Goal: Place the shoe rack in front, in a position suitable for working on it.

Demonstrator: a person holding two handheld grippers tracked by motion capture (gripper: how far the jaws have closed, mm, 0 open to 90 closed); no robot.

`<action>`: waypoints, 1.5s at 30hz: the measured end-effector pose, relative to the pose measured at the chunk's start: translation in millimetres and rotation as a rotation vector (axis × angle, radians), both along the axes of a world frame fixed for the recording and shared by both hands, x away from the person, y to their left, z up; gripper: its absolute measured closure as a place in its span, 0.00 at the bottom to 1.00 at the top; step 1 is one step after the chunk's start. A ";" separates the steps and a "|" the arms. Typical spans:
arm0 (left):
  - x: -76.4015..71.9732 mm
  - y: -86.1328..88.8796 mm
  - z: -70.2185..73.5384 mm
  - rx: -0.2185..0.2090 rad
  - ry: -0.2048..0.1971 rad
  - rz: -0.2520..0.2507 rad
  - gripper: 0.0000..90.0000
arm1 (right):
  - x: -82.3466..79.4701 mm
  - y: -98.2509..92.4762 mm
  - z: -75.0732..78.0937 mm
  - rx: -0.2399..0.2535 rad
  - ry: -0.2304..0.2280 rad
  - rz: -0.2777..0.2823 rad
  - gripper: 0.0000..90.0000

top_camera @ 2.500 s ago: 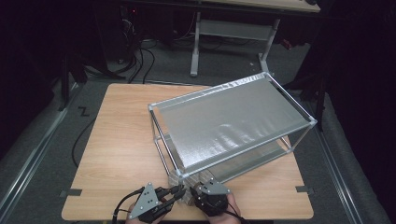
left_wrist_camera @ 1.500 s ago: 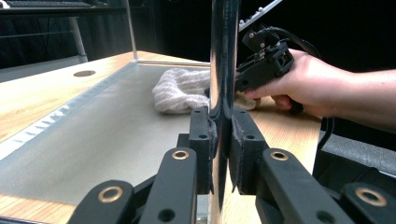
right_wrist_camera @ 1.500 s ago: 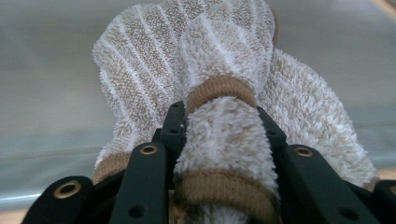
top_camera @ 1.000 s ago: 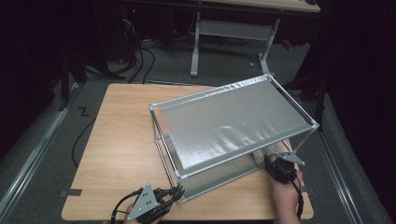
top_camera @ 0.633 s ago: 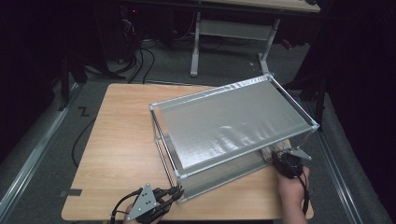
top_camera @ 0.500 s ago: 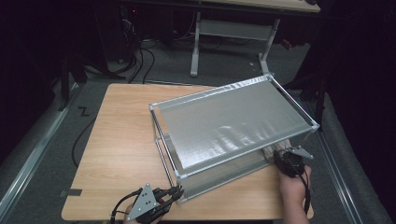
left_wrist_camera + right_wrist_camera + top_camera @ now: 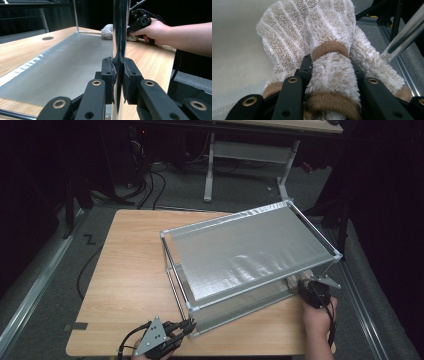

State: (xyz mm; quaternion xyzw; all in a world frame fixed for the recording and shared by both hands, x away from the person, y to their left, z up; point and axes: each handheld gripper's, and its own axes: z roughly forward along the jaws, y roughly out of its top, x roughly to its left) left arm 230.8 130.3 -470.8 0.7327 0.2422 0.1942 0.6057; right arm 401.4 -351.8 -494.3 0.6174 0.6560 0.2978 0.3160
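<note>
A two-shelf metal rack stands slantwise on the wooden table. My left gripper is at its front corner, shut on the shiny upright post, whose chrome sits between the pads. My right gripper is at the rack's right end, level with the lower shelf. Its jaws have just been closing and are shut on a fluffy beige-and-white sock bundle, gripped at a tan cuff. From the left gripper view the bundle lies at the shelf's far end by the right hand.
The top shelf hides most of the lower one from above. A slanted chrome post rises close to the right of the bundle. Table edge and floor rails lie just beyond the right hand. A desk frame stands behind the table.
The right hand went from beside the left gripper at the rack's front to its right end, then edged a little farther right. The left gripper stayed on the post.
</note>
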 end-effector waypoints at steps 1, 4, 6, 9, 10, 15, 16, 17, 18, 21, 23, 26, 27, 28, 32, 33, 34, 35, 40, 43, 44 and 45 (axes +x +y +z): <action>0.1 0.0 0.0 0.000 0.000 -0.001 0.90 | -0.5 0.0 0.5 -0.003 -0.002 0.012 0.74; 0.6 -0.1 -0.3 -0.004 0.001 -0.001 0.90 | -4.3 4.6 2.5 0.004 -0.001 0.036 0.76; 0.8 -0.5 -0.3 -0.008 0.006 0.001 0.90 | -7.5 9.1 3.6 0.001 0.006 0.057 0.77; 1.2 -1.3 -0.5 -0.009 0.005 0.002 0.90 | -12.7 18.6 4.4 0.001 0.002 0.091 0.77; 1.2 -1.5 -0.5 -0.010 0.005 0.002 0.90 | -13.9 21.0 4.7 -0.009 0.000 0.103 0.77; 2.2 -1.9 -0.6 -0.009 0.003 0.005 0.89 | -25.1 42.5 9.1 0.007 -0.025 0.163 0.77; 2.6 -2.0 -0.7 -0.013 0.005 0.008 0.89 | -27.1 46.0 11.1 0.002 -0.035 0.180 0.77; 3.2 -2.0 -0.8 -0.013 0.003 0.009 0.89 | -29.6 49.9 13.6 0.006 -0.043 0.193 0.77; 3.7 -1.9 -0.8 -0.013 0.004 0.011 0.89 | -32.0 54.2 16.0 0.013 -0.050 0.200 0.77; 4.9 -1.5 -0.9 -0.014 0.006 0.015 0.89 | -40.4 66.2 25.2 0.026 -0.083 0.237 0.77; 5.7 -1.2 -1.1 -0.016 0.006 0.018 0.89 | -44.8 71.6 30.1 0.030 -0.102 0.253 0.77; 7.4 -0.4 -1.0 -0.017 0.009 0.022 0.89 | -52.2 80.4 37.7 0.046 -0.130 0.276 0.77; 8.2 -0.1 -0.9 -0.019 0.010 0.024 0.89 | -54.8 83.0 40.2 0.049 -0.138 0.283 0.77; 9.2 0.3 -0.5 -0.021 0.014 0.026 0.89 | -57.3 85.6 42.4 0.056 -0.148 0.288 0.77; 12.5 1.1 -0.1 -0.025 0.016 0.030 0.89 | -66.8 94.6 48.7 0.087 -0.183 0.299 0.77; 13.1 1.1 -0.1 -0.023 0.016 0.031 0.89 | -69.0 96.8 50.0 0.091 -0.189 0.302 0.77; 13.8 1.0 -0.3 -0.024 0.018 0.032 0.89 | -71.0 98.9 51.1 0.097 -0.197 0.304 0.77; 15.0 1.2 -0.3 -0.024 0.017 0.033 0.89 | -73.1 100.7 51.9 0.100 -0.205 0.307 0.77; 22.4 3.5 -1.2 -0.028 0.019 0.041 0.89 | -86.1 105.8 51.6 0.101 -0.229 0.313 0.77; 26.5 5.3 -1.8 -0.038 0.024 0.045 0.89 | -94.2 105.2 48.5 0.102 -0.242 0.311 0.77; 27.5 5.7 -2.1 -0.039 0.024 0.046 0.89 | -96.8 104.8 47.3 0.107 -0.246 0.311 0.77; 28.2 6.0 -2.3 -0.041 0.024 0.045 0.89 | -99.3 104.3 46.2 0.109 -0.249 0.306 0.77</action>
